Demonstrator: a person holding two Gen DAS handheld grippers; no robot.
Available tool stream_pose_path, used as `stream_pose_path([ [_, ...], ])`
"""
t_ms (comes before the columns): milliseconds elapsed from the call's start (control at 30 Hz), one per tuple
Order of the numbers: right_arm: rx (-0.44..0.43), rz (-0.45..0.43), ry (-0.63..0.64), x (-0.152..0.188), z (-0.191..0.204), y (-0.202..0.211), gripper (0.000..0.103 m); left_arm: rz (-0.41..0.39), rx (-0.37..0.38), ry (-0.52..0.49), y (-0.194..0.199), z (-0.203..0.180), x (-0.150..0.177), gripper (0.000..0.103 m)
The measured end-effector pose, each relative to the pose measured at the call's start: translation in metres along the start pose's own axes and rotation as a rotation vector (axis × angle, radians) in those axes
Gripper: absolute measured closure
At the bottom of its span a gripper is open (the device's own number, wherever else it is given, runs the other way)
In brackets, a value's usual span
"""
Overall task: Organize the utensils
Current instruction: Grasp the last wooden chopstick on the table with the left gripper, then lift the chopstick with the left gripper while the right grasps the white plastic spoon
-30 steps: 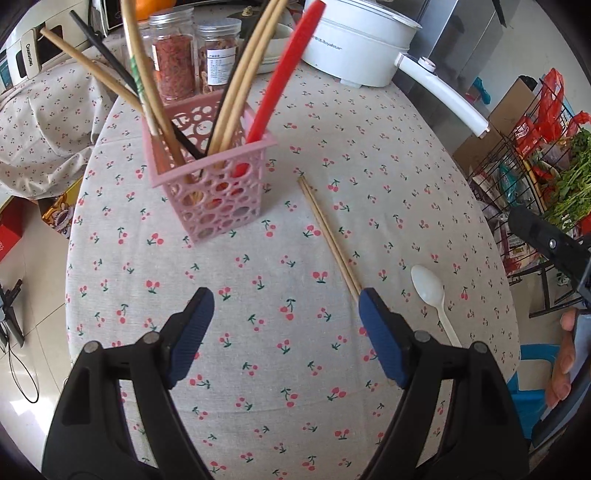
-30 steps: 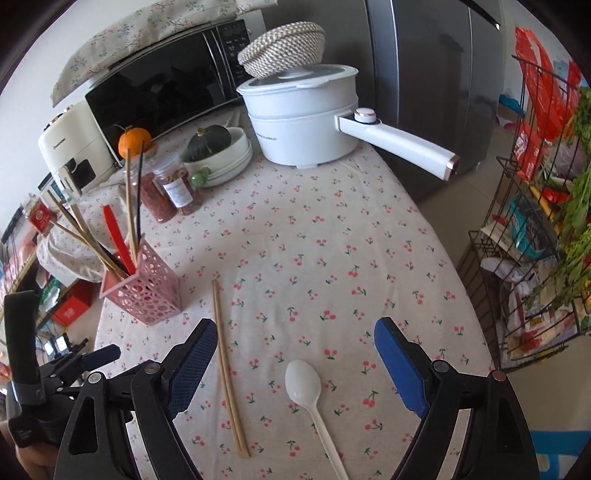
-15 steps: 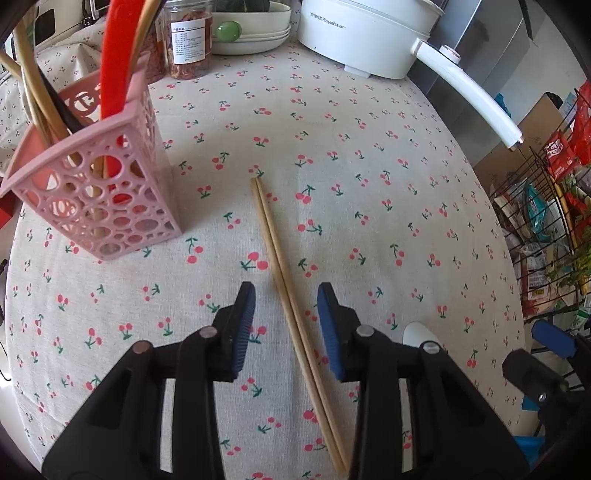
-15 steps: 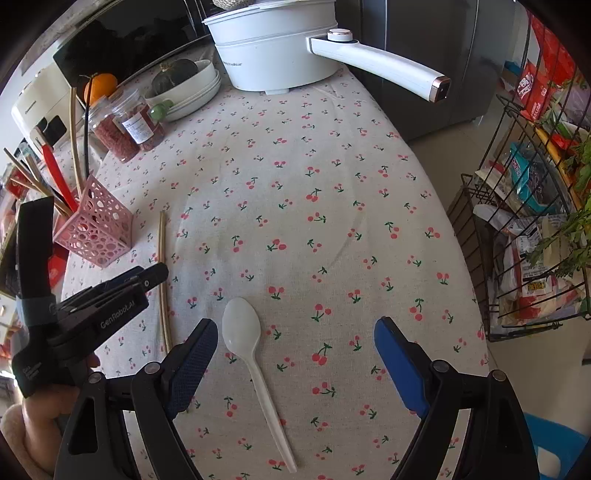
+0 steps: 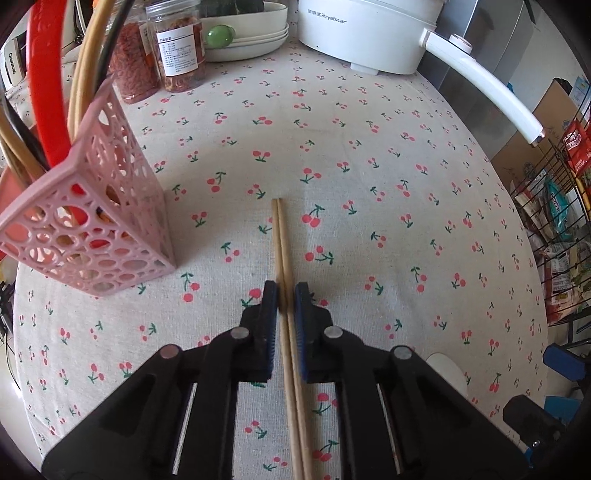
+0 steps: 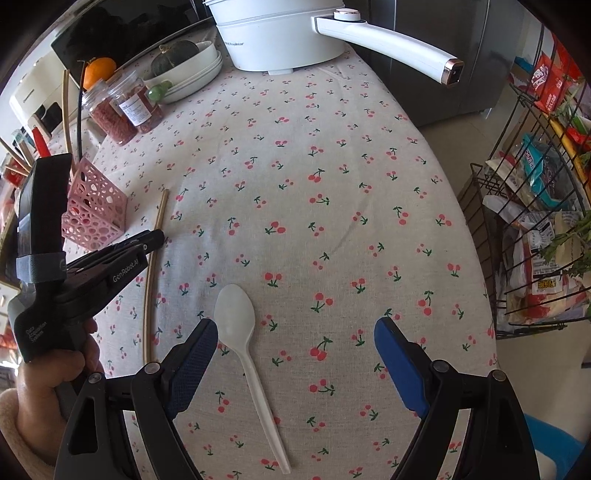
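Left gripper [image 5: 285, 293] jaws clamped narrow on the pair of wooden chopsticks [image 5: 280, 240], pads pressing both sides, pair lying flat on the cherry-print tablecloth [image 5: 369, 184]. Grip sits around mid-length: the far ends stick out ahead of the jaws, the rest runs back under the gripper body. Long axis of the chopsticks runs along the gripper's pointing line, straight away from the camera. Pink perforated utensil holder [image 5: 96, 229] stands just to the left of the jaws, near but apart, already holding a red utensil and several other sticks. Judgement: the lift will need a swing left and a tip-up of the pair to drop it end-first into the holder; the left hand is the nearer one to the holder.

Right gripper [image 6: 295, 354] jaws wide, nothing held. White plastic spoon [image 6: 236, 314] lies flat on the cloth, bowl just beside the left pad, handle running back between the jaws toward the camera, angled slightly right. Spoon sits off-centre, close to the left jaw. Probably next grab for the right hand.

Behind: white electric pot [image 6: 280, 33], two spice jars [image 5: 162, 51], stacked plates [image 5: 251, 40].
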State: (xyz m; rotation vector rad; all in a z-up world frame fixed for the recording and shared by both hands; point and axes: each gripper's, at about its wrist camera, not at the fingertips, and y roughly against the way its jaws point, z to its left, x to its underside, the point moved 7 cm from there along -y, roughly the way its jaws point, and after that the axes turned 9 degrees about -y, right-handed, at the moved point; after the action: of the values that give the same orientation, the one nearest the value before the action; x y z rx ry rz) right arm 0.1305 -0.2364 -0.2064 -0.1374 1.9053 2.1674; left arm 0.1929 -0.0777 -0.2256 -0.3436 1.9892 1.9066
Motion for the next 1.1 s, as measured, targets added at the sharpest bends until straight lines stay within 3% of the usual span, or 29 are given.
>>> stream_pose_path([
  [500,0.002,0.070,-0.009,0.008,0.006,-0.016,0.015,-0.097,0.144,-0.119,0.086,0.003,0.019,0.093],
  [800,0.047,0.096,0.065,0.011,0.032,-0.031,0.017,-0.190,0.149,-0.187,0.128,0.016,0.026,0.093],
  [867,0.051,0.110,0.096,0.012,0.040,-0.036,0.022,-0.198,0.151,-0.191,0.132,0.021,0.028,0.093],
  [1033,0.075,0.159,0.143,0.016,0.051,-0.051,0.055,-0.196,0.160,-0.184,0.135,0.035,0.034,0.093],
  [1100,0.092,0.155,0.153,0.015,0.052,-0.053,0.061,-0.191,0.163,-0.181,0.135,0.039,0.035,0.093],
])
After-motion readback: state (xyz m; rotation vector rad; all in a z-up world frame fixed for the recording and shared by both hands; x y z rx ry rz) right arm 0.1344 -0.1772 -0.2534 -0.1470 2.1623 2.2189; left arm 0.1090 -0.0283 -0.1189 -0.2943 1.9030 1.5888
